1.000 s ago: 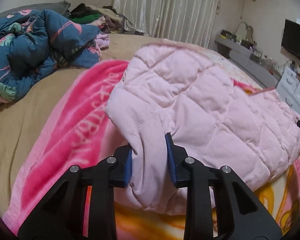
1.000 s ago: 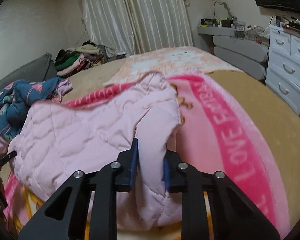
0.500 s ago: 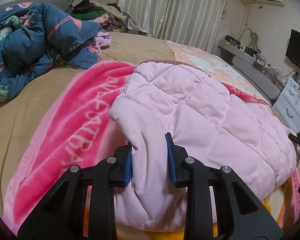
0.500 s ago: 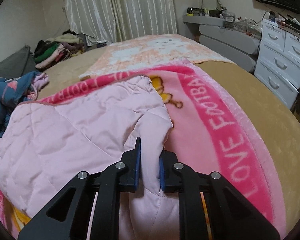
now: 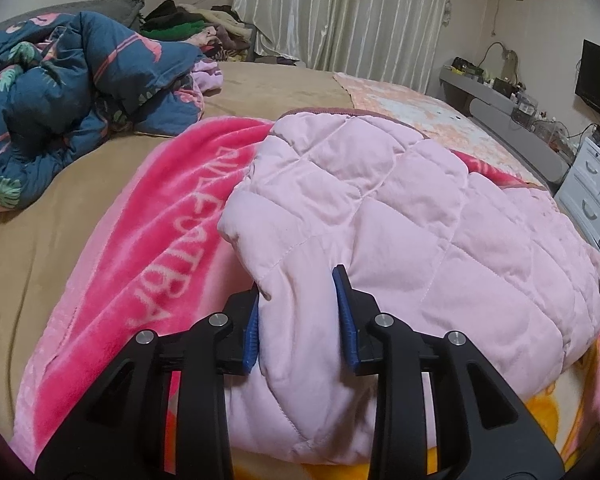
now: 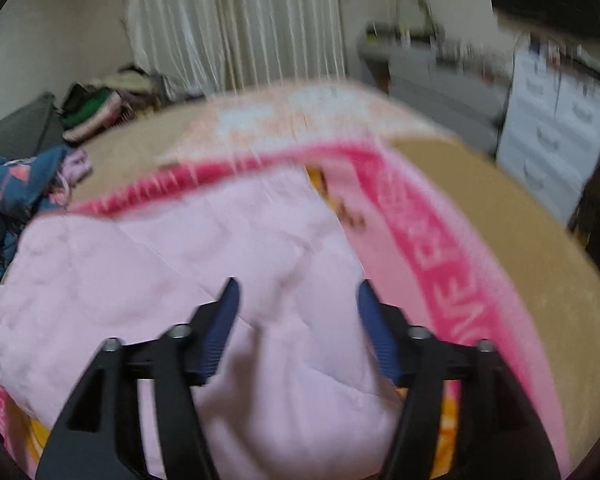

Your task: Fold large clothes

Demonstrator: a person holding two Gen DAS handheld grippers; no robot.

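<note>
**Left clamped on jacket, right spread wide**

Pink quilted jacket point(image 5: 380, 208) lies in a folded bundle on the hot-pink blanket point(image 5: 148, 248) with white lettering, which is spread over the tan bed point(image 5: 40, 220).

Left hand-held gripper point(image 5: 300, 312): blue pads point(image 5: 345, 320) pressed in on a thick fold at the jacket's near-left edge, fabric bulging between them. It is gripping the jacket.

Right hand-held gripper point(image 6: 296, 320): fingers spread wide, blue pads point(image 6: 220, 328) well apart, jacket point(image 6: 172, 280) lying between and below them. No pinch visible on the fabric (frame is motion-blurred, so contact at the tips is hard to judge). Jacket's right edge sits just beside the pink blanket point(image 6: 440, 264) border; the yellow-orange cartoon print shows below the jacket.

Around:
- Dark blue floral duvet point(image 5: 60, 92) bunched at the left of the bed, well apart from the jacket.
- Clothes pile point(image 5: 196, 28) at the far side, in front of the pale curtains point(image 5: 340, 12).
- White drawers point(image 6: 552, 128) at the right, beside the bed.
</note>
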